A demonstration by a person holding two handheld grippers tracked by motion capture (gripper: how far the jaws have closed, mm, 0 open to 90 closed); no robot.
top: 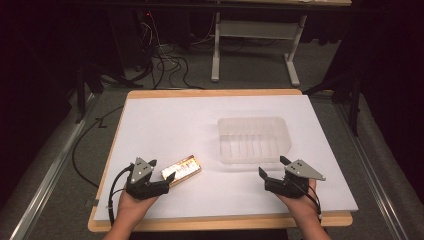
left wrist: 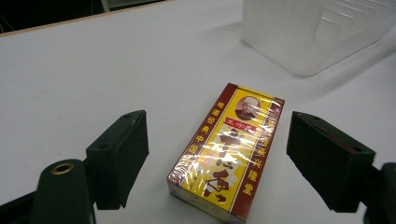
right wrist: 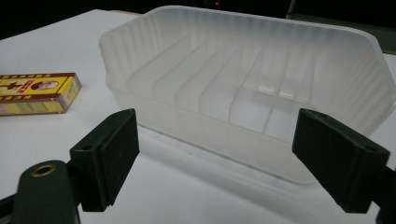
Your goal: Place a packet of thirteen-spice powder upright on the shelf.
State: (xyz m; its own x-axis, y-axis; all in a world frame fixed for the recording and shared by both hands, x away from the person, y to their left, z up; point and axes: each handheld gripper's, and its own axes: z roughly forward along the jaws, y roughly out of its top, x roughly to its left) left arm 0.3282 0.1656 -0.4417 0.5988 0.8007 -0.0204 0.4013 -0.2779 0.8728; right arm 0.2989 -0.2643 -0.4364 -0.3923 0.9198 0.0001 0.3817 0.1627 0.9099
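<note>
You're holding your left gripper (left wrist: 217,158) open, jaws flanking the flat yellow-and-maroon cellophane-wrapped box (left wrist: 229,158). Your right gripper (right wrist: 215,161) is also gaping, with the clear ribbed plastic tray (right wrist: 243,84) lying just ahead.

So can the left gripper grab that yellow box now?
Probably yes. The left gripper has its jaws open on either side of the yellow box, which lies flat on the white table with nothing between them or on top of it.
</note>
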